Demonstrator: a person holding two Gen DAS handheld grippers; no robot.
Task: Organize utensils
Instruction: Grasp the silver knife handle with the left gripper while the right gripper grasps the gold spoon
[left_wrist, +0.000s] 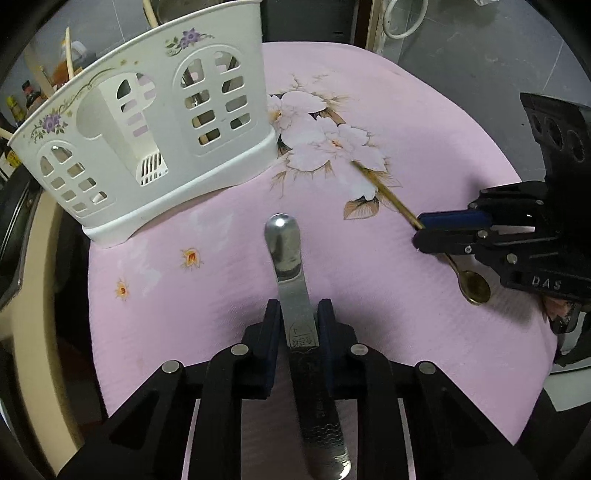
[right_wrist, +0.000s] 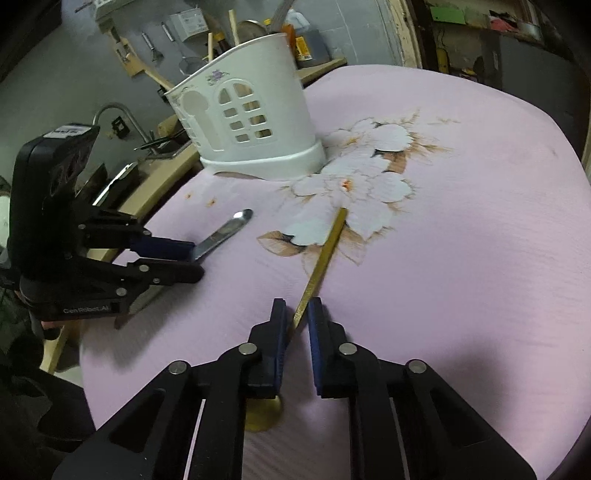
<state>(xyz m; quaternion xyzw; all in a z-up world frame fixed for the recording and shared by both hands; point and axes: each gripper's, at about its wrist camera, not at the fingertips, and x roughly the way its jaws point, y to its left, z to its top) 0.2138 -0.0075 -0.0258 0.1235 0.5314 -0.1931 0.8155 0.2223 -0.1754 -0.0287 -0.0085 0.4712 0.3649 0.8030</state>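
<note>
A white plastic utensil holder (left_wrist: 147, 122) with floral print stands at the far left of the pink flowered cloth (left_wrist: 406, 110); it also shows in the right wrist view (right_wrist: 251, 122). My left gripper (left_wrist: 299, 314) is shut on a steel utensil handle (left_wrist: 286, 251) that points toward the holder, low over the cloth. In the right wrist view the left gripper (right_wrist: 195, 262) holds the same steel utensil (right_wrist: 225, 232). My right gripper (right_wrist: 297, 314) is shut on a gold spoon (right_wrist: 325, 254), its bowl (right_wrist: 264, 415) below the fingers. In the left wrist view the right gripper (left_wrist: 421, 230) grips the gold spoon (left_wrist: 384, 192).
The holder contains some utensils, seen through its window cutouts. Behind the table are a sink faucet (right_wrist: 118, 114), a counter with bottles (right_wrist: 306, 44) and tools hung on the wall. The cloth's edge drops off at left and front.
</note>
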